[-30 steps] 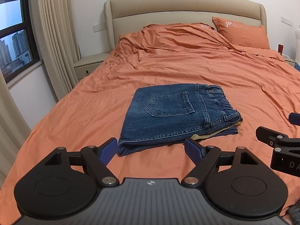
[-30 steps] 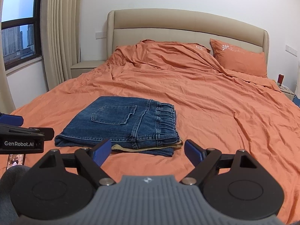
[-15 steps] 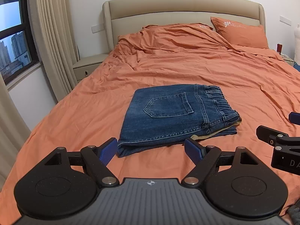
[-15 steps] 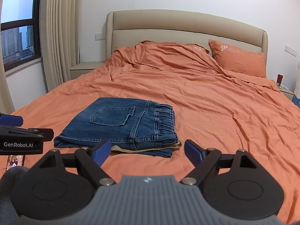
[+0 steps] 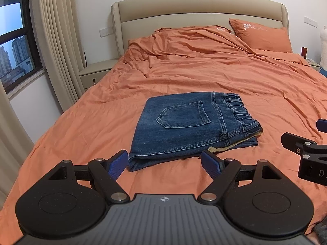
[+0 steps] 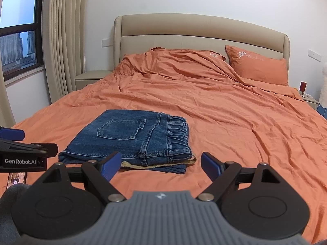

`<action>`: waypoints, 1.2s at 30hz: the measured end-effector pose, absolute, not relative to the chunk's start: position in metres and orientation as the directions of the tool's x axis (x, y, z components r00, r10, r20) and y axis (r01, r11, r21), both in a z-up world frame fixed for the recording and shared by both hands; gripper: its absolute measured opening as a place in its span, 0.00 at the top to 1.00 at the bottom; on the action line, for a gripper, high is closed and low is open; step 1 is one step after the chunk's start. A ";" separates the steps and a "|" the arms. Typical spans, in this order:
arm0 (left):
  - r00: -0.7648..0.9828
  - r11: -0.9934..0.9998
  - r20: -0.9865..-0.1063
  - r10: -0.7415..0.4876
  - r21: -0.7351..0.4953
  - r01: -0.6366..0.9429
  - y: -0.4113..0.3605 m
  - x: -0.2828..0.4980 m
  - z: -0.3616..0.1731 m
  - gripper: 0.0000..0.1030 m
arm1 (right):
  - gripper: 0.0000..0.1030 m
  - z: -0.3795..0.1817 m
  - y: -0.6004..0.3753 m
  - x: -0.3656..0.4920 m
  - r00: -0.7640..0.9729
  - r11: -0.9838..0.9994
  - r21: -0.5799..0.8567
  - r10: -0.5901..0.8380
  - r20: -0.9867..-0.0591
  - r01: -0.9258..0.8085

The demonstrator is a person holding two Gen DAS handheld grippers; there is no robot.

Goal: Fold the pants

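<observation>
Blue denim pants [image 5: 190, 126] lie folded into a compact rectangle on the orange bed [image 5: 92, 134], back pocket up and elastic waistband to the right. The same pants [image 6: 130, 138] show in the right wrist view, a tan cord poking out under their near edge. My left gripper [image 5: 165, 162] hovers just short of the pants' near edge, open, with nothing between its blue pads. Also open and holding nothing, my right gripper [image 6: 158, 162] sits in front of the pants' near right corner. Each gripper appears at the side of the other's view.
An orange pillow [image 5: 263, 34] and a rumpled duvet [image 5: 184, 42] lie by the beige headboard [image 5: 196, 8]. A nightstand [image 5: 96, 73], curtains [image 5: 59, 47] and a window are on the left. Another nightstand with small items [image 6: 306, 96] is on the right.
Both grippers have drawn back and risen slightly from the pants and stay open. The folded pants have not moved.
</observation>
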State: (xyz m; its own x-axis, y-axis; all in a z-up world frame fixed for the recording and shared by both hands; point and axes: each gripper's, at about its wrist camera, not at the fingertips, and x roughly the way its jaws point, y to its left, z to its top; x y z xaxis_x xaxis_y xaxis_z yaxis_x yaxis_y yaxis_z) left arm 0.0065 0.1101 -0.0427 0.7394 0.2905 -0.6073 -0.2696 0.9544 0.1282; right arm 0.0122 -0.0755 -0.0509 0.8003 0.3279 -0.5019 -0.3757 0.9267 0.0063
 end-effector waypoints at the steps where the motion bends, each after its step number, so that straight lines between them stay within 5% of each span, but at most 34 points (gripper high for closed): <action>1: 0.739 0.954 -0.607 0.292 0.129 -0.270 0.110 0.006 -0.042 0.08 | 0.21 -0.051 -0.076 0.012 0.801 0.927 0.007 0.327 -0.502 -0.375; 36: 0.741 0.955 -0.606 0.290 0.128 -0.269 0.111 0.006 -0.042 0.08 | 0.21 -0.049 -0.074 0.011 0.803 0.927 0.006 0.327 -0.498 -0.374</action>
